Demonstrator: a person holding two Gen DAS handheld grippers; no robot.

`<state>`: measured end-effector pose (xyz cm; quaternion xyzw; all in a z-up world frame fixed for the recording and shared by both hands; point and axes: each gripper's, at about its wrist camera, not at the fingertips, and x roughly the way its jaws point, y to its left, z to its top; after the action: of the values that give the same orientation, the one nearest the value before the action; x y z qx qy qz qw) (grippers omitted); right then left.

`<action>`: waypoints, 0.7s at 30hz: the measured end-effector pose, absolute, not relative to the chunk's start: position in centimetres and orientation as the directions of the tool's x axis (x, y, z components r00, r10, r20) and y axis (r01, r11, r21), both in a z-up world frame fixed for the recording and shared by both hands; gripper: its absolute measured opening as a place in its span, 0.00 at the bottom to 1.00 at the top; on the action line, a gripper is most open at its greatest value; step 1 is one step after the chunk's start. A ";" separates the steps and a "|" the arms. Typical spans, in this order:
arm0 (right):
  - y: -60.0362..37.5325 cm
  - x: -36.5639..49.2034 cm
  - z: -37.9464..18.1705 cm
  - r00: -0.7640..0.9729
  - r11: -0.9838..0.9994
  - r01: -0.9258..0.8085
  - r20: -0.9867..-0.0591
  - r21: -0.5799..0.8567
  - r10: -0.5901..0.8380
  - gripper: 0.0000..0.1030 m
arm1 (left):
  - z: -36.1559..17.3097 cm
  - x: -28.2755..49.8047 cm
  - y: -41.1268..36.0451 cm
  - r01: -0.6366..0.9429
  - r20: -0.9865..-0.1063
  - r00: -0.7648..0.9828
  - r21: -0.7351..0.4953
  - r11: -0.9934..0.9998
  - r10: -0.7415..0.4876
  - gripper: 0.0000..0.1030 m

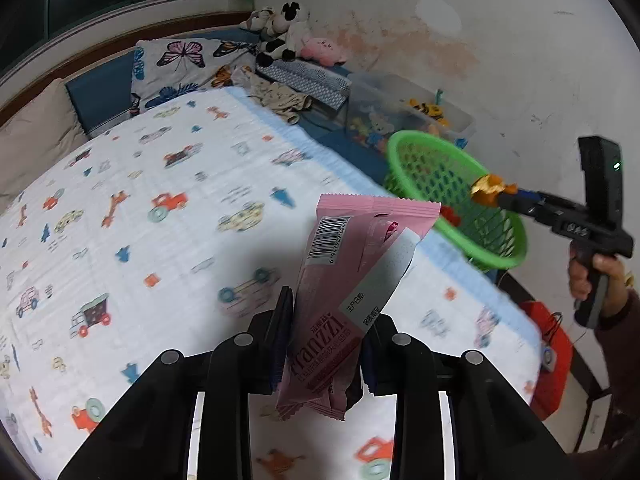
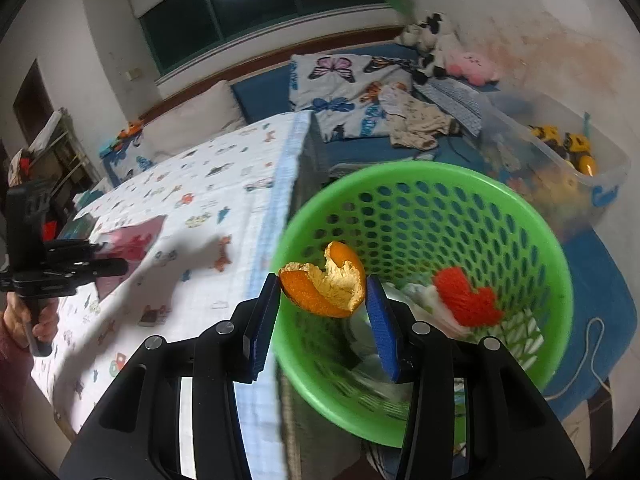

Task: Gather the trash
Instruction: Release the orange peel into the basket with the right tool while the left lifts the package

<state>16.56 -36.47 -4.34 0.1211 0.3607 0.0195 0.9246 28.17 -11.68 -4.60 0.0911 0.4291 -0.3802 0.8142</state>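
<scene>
Right wrist view shows the right gripper [image 2: 324, 286] pinching a curled piece of orange peel [image 2: 326, 284] above the rim of the green perforated plastic basket [image 2: 556, 280], which already holds red and white scraps. Over the vehicle-print bedsheet [image 1: 160, 160], the left gripper [image 1: 326, 344] clamps a pink foil snack wrapper [image 1: 352, 264] near its lower end. Released now, the peel might strike the near rim and fall outside; the slick, top-heavy wrapper could slip free in transit.

Wide printed bed [image 1: 160, 200] surface lies bare and open across its middle and near edge. Beyond the bed's right edge a green basket [image 2: 424, 184] stands open-topped, crowded at the far side by a clear toy bin [image 2: 560, 168]
</scene>
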 end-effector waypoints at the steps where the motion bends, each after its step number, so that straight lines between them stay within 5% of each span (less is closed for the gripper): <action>1: -36.9 16.4 -4.4 0.739 0.969 0.065 -0.665 0.237 0.112 0.44 | -4.3 28.0 -12.1 0.700 -0.764 0.342 -0.182 0.691 -0.547 0.28; 21: -42.1 14.0 -4.9 0.748 0.947 0.184 -0.662 0.264 0.039 0.59 | -2.0 26.6 -22.6 0.755 -0.724 0.250 -0.270 0.597 -0.643 0.28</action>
<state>13.99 -42.09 -4.89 0.1580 0.3525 -0.0393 0.9216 26.60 -22.64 -2.01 0.0664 0.4221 -0.4437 0.7878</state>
